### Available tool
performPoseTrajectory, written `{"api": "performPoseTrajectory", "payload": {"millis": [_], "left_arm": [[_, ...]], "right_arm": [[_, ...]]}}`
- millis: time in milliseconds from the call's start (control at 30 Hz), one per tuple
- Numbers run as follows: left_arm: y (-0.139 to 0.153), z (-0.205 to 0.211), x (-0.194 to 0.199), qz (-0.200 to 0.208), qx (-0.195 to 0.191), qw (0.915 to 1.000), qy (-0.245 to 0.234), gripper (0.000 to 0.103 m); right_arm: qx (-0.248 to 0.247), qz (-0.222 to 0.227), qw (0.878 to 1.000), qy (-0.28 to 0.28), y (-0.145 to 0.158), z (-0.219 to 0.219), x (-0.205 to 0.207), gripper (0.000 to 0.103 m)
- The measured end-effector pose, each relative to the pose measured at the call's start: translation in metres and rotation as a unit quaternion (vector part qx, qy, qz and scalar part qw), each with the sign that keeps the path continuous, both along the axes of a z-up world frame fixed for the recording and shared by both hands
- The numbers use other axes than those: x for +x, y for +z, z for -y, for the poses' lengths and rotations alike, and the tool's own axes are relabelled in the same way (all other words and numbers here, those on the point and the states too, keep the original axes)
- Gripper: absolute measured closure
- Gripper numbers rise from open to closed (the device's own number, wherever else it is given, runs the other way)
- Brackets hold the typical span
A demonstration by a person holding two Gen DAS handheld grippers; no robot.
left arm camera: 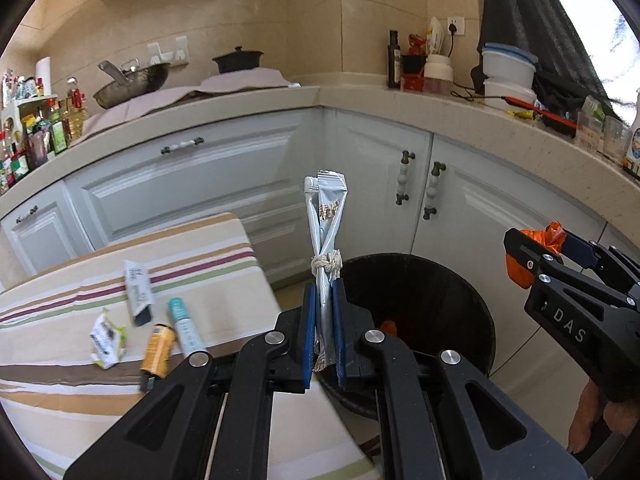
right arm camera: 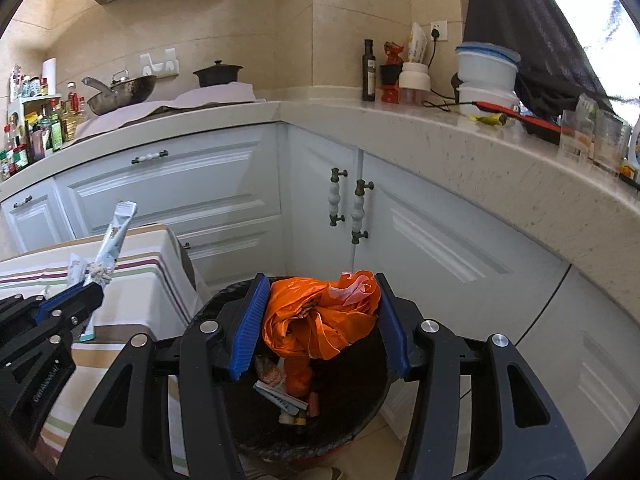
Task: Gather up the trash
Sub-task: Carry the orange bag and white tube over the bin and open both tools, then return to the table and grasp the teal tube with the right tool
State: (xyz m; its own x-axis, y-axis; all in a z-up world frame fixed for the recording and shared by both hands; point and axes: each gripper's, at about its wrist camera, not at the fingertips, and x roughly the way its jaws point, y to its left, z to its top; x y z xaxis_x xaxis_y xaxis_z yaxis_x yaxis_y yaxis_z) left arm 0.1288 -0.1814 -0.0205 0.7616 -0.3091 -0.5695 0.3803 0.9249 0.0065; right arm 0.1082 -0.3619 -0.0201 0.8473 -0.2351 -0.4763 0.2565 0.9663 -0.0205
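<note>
I'm in a tiled kitchen corner, white cabinets behind the striped table. My left gripper pinches tied sachets; my right gripper clamps an orange bag over the bin.

My left claw is matt black plastic with blue ribbed pads and bright metal pivot pins; it pinches a bundle of glossy foil sachets tied with rough white string. My right claw, same finish, holds a crinkled, shiny orange plastic bag. The bin below looks dull black and finely textured. The desk wears a striped matt cloth. The cabinet doors are smooth, satin white; the speckled countertop looks like polished stone.
</note>
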Motion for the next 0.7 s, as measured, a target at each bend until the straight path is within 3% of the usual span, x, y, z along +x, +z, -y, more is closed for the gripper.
{"api": "performPoseTrajectory", "payload": {"millis": [367,467,600,700], "left_arm": [[-0.021,0.033,0.025,-0.019,0.017,0.9996,-0.015,0.092],[-0.026,0.037,0.032,-0.030,0.027,0.9991,-0.013,0.080],[-0.028,0.034,0.034,-0.037,0.021,0.9991,-0.006,0.067],[-0.025,0.028,0.032,-0.036,0.016,0.9992,-0.002,0.063]], "right_arm": [[0.013,-0.022,1.000,-0.010,-0.027,0.018,0.029,0.051],[0.019,-0.025,0.999,-0.012,-0.034,0.022,0.037,0.040],[0.023,-0.027,0.999,-0.018,-0.037,0.025,0.041,0.039],[0.026,-0.027,0.999,-0.019,-0.036,0.024,0.041,0.039]]}}
